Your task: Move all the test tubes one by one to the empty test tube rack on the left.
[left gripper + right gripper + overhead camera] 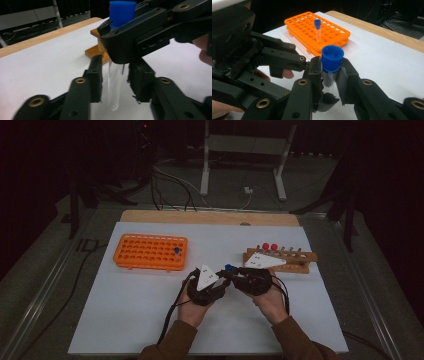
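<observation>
A handover is under way at mid-table: the right gripper [329, 75] pinches the blue-capped test tube [115, 75] near its cap, while the left gripper [115, 82] closes around the glass lower down; next, I judge, the right lets go, then the orange rack [150, 252] at far left

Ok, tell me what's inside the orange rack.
One blue-capped tube stands upright in a hole near one end of the orange rack; the other holes look empty. The tube's lower end is hidden inside the rack.
</observation>
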`<state>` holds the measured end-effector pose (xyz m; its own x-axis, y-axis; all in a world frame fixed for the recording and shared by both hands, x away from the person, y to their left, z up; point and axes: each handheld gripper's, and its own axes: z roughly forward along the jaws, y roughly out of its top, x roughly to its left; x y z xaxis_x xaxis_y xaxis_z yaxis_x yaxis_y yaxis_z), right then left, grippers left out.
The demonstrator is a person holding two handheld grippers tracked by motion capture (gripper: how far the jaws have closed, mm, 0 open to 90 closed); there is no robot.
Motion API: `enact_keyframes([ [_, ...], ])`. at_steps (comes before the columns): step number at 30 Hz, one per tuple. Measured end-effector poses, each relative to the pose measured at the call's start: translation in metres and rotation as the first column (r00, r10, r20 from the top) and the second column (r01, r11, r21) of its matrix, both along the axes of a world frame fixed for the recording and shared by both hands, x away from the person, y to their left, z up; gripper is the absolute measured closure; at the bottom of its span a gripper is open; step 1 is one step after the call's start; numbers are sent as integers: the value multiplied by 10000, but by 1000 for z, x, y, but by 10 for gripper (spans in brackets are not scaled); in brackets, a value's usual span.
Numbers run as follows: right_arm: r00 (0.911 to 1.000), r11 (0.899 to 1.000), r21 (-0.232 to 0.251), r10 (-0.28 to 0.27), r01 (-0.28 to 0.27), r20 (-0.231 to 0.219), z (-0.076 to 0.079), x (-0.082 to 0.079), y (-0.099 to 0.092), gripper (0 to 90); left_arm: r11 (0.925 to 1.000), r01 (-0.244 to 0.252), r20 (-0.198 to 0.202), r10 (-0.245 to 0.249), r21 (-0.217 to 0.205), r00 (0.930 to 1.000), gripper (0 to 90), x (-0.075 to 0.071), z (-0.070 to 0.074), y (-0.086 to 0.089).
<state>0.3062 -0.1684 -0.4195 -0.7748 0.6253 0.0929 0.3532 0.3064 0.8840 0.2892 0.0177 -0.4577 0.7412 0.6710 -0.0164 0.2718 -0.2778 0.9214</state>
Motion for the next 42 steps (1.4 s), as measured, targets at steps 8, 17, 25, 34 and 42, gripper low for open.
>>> enact_keyframes([
  [8, 10000, 10000, 21, 43, -43, -4, 0, 0, -1, 740, 10000, 89, 24, -89, 26, 10000, 763, 0, 0, 0],
  [17, 9999, 9995, 308, 62, -64, 86, 0, 2, -11, 428, 9994, -262, -96, 264, 215, 9996, 763, 7, -3, 8],
  [25, 9984, 9985, 55, -552, 552, 143, -6, 2, -27, 182, 9979, -625, -104, 627, 171, 9980, 763, 11, -4, 22],
  [34, 9930, 9931, -168, -1158, 1162, 241, -16, -1, -48, 68, 9954, -945, -22, 946, 160, 9955, 762, 12, -3, 42],
  [42, 9854, 9857, 7, -1687, 1688, 226, -24, -3, -70, 6, 9907, -1357, -36, 1357, -73, 9907, 761, 16, -1, 63],
])
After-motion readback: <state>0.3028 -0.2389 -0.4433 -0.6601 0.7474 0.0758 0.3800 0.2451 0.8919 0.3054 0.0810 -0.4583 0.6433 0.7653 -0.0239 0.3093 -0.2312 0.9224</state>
